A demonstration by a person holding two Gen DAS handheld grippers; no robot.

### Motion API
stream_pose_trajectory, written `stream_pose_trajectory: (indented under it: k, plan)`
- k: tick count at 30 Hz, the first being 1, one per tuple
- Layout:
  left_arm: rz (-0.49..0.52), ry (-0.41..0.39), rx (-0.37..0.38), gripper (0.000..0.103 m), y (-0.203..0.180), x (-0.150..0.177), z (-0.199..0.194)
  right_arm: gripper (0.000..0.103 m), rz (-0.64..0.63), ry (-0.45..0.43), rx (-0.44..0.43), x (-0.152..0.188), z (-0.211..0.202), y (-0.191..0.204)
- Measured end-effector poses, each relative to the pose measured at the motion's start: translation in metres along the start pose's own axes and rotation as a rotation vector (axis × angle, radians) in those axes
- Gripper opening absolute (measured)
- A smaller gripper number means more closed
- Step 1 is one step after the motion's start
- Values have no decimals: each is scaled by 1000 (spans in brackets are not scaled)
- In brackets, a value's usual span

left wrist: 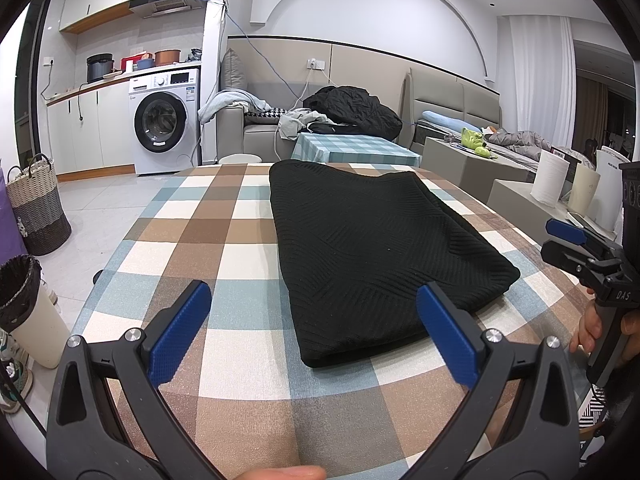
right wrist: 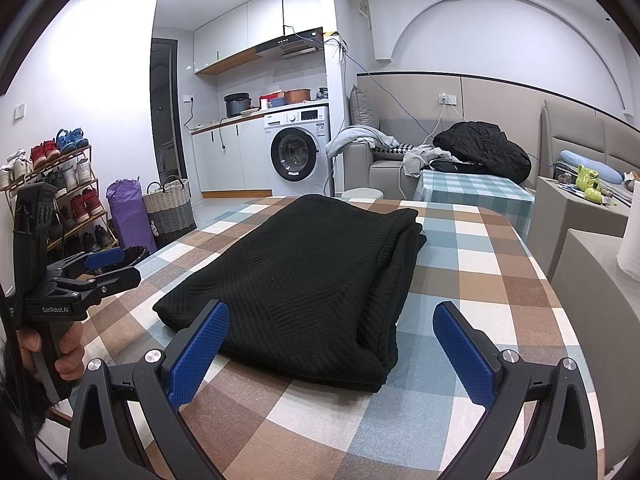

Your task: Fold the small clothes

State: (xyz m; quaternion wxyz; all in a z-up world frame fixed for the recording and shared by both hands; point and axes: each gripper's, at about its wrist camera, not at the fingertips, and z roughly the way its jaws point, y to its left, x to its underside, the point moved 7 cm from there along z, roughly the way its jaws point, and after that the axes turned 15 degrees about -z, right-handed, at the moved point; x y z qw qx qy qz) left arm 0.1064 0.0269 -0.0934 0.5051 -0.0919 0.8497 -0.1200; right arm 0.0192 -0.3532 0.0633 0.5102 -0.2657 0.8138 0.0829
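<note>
Jaws gape wide and empty on both grippers, left gripper (left wrist: 314, 334) and right gripper (right wrist: 332, 354), near folded black sweater (left wrist: 372, 240).

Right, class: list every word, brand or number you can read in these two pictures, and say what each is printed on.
"GenRobot.AI": on the left gripper, seen from the right wrist.
"DAS": on the right gripper, seen from the left wrist.
Washing machine panel and sticker: too small to read.
White box lettering: blurred.
Black sweater: no text.
</note>
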Motion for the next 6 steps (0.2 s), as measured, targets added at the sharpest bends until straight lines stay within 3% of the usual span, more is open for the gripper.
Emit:
stream_pose_trajectory:
  k: [6]
  plan:
    - [1, 0, -3, 102, 0, -1, 0, 103, 0, -1, 0, 0, 0, 0]
